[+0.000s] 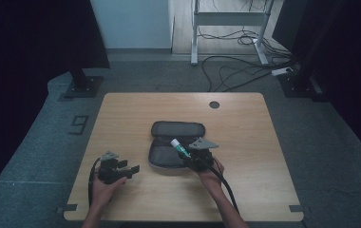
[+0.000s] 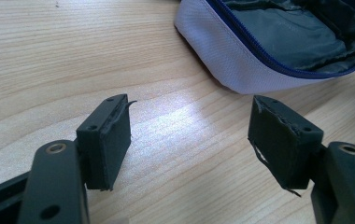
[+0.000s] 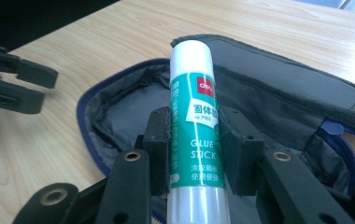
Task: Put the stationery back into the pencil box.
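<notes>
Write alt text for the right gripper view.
The right tool clamps a green-and-white glue stick above an open, grey-lined pencil case lying on a wooden table. The left tool, its jaws apart, sits at the far left edge.

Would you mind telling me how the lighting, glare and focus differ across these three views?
High view: dim overall, dark curtains at both sides, the table evenly lit. Left gripper view: a bright patch of glare on the wood between the open jaws, the pouch slightly soft. Right gripper view: the glue stick sharp and bright, its label readable, the far table edge washed out.
</notes>
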Action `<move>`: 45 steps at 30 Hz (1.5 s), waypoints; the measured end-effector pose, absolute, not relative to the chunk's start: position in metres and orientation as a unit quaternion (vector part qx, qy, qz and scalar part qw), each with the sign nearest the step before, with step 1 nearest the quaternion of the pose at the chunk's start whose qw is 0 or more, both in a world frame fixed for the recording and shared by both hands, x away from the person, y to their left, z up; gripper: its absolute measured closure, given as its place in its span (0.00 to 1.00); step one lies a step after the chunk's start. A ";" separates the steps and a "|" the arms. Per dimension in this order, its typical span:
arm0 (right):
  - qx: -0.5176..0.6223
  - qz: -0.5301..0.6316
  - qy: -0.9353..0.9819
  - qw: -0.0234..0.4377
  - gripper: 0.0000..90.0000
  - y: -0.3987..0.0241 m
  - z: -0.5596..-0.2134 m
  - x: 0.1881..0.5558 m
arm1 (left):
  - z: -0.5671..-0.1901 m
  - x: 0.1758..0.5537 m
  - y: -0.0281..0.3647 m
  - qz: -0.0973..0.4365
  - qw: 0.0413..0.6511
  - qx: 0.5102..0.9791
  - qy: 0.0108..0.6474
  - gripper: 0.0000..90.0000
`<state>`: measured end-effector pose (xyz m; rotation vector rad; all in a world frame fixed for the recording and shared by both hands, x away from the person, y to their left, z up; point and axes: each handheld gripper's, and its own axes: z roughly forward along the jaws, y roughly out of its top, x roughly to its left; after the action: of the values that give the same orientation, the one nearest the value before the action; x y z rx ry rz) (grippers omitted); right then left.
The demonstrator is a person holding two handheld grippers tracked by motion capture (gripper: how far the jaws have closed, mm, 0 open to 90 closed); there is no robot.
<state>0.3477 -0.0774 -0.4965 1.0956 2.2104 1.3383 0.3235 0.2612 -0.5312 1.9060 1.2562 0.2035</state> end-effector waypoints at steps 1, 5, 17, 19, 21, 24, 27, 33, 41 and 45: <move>0.386 0.468 0.777 0.167 0.72 -0.077 -0.498 0.349 | -0.531 0.323 0.261 0.081 0.412 0.758 0.499 0.34; 0.392 0.456 0.782 0.165 0.72 -0.076 -0.504 0.359 | -0.532 0.323 0.260 0.081 0.410 0.759 0.499 0.34; 0.404 0.424 0.791 0.177 0.72 -0.074 -0.519 0.370 | -0.534 0.324 0.259 0.079 0.405 0.762 0.499 0.34; 0.403 0.421 0.793 0.179 0.72 -0.074 -0.521 0.371 | -0.535 0.324 0.259 0.079 0.404 0.762 0.499 0.34; 0.403 0.418 0.794 0.178 0.72 -0.074 -0.523 0.372 | -0.535 0.324 0.259 0.082 0.404 0.761 0.501 0.34; 0.402 0.410 0.798 0.183 0.72 -0.073 -0.524 0.372 | -0.535 0.324 0.259 0.082 0.404 0.760 0.501 0.34; 0.402 0.403 0.801 0.186 0.72 -0.070 -0.527 0.372 | -0.535 0.323 0.260 0.083 0.406 0.759 0.501 0.34; 0.396 0.397 0.806 0.189 0.67 -0.068 -0.528 0.371 | -0.536 0.324 0.258 0.083 0.404 0.762 0.500 0.34; 0.409 0.408 0.794 0.189 0.52 -0.072 -0.525 0.368 | -0.534 0.323 0.259 0.086 0.409 0.760 0.498 0.34; 0.425 0.442 0.772 0.168 0.45 -0.076 -0.522 0.364 | -0.535 0.323 0.259 0.084 0.409 0.760 0.499 0.34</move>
<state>0.3643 -0.0760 -0.5217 1.2088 2.1954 1.2581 0.3231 0.2593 -0.5347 1.9136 1.2559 0.2116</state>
